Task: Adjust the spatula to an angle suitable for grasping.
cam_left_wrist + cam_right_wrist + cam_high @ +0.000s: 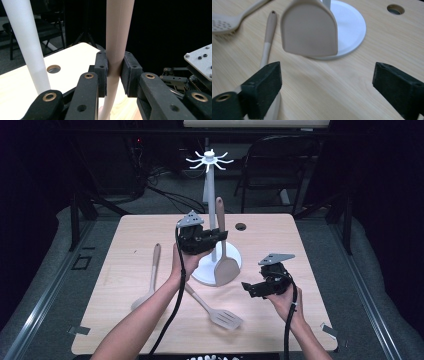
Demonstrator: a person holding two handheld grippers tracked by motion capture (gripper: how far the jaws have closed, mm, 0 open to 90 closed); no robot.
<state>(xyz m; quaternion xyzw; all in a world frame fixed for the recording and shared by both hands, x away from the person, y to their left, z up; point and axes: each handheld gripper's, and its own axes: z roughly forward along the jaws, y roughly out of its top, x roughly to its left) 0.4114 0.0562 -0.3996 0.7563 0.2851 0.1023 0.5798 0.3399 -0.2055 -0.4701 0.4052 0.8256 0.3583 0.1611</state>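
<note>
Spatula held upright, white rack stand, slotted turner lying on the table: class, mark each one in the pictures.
Spatula (226, 268), high view, on its broad flat blade.
White rack stand (209, 190), high view, on its upright pole.
Slotted turner (227, 318), high view, on its slotted head.

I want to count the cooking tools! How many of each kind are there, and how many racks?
Solid turners: 1
Slotted turners: 1
Perforated spoons: 1
White hanging racks: 1
Total: 4
</note>
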